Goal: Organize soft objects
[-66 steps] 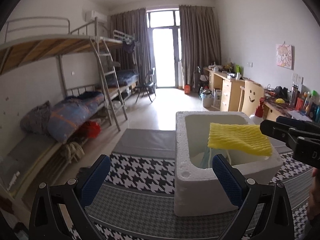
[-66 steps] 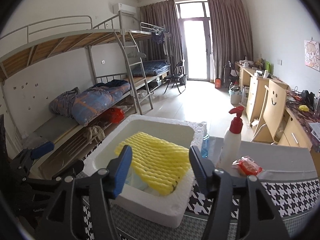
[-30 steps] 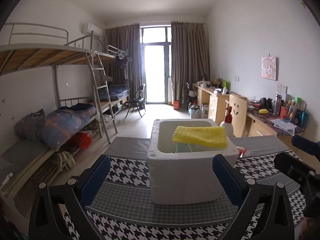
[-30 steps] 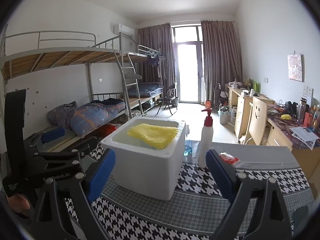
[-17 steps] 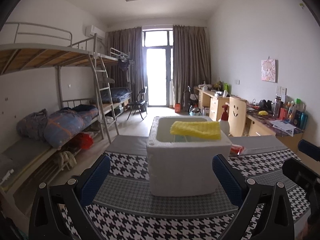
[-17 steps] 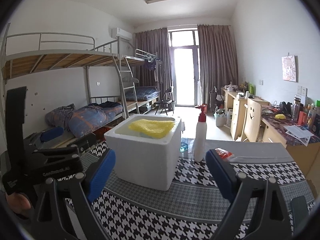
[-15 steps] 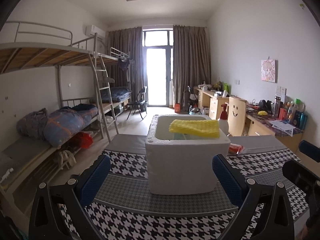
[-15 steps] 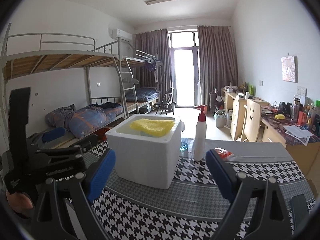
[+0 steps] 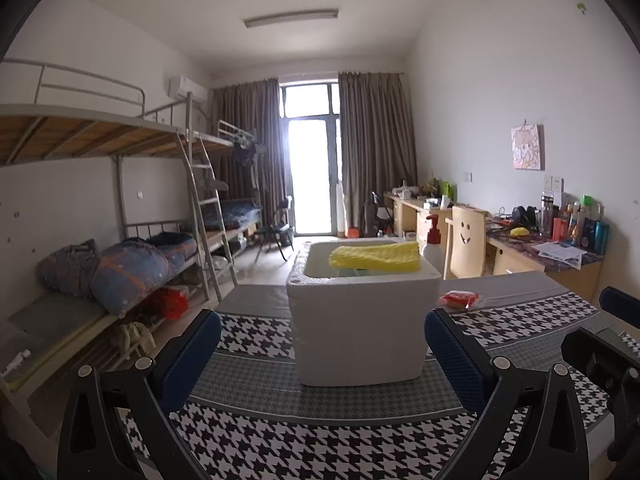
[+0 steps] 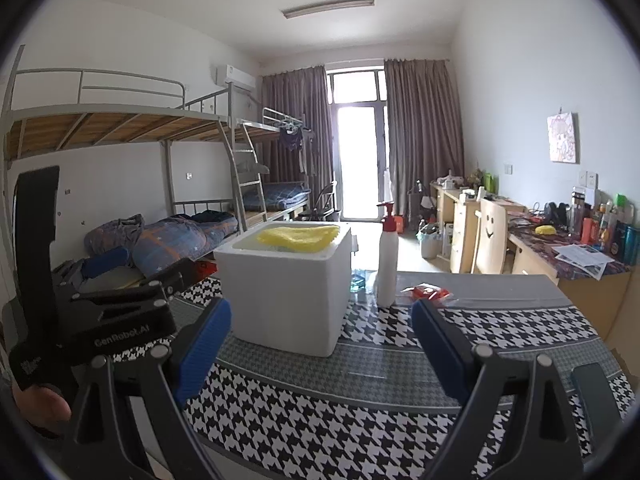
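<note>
Both claws gaping empty, yellow foam net (image 9: 374, 256) atop foam box (image 9: 360, 328), bottle base (image 10: 387, 300) only in right view

A houndstooth-patterned counter (image 10: 360, 412) carries a white foam box (image 10: 286, 292). Just right of the box stands a white pump bottle (image 10: 387, 264), and a red packet (image 10: 428, 292) lies right of the bottle.

the left gripper (image 9: 322, 354) is spread wide with nothing between its blue pads (image 9: 191, 356). ahead of it a white foam box (image 9: 362, 324) stands on the houndstooth cloth (image 9: 320, 436), with a yellow foam net (image 9: 374, 257) lying over its open top. a red packet (image 9: 459, 298) lies just right of the box, a white pump bottle (image 9: 432, 245) behind it. the right gripper (image 9: 612, 344) shows at the right edge.
</note>
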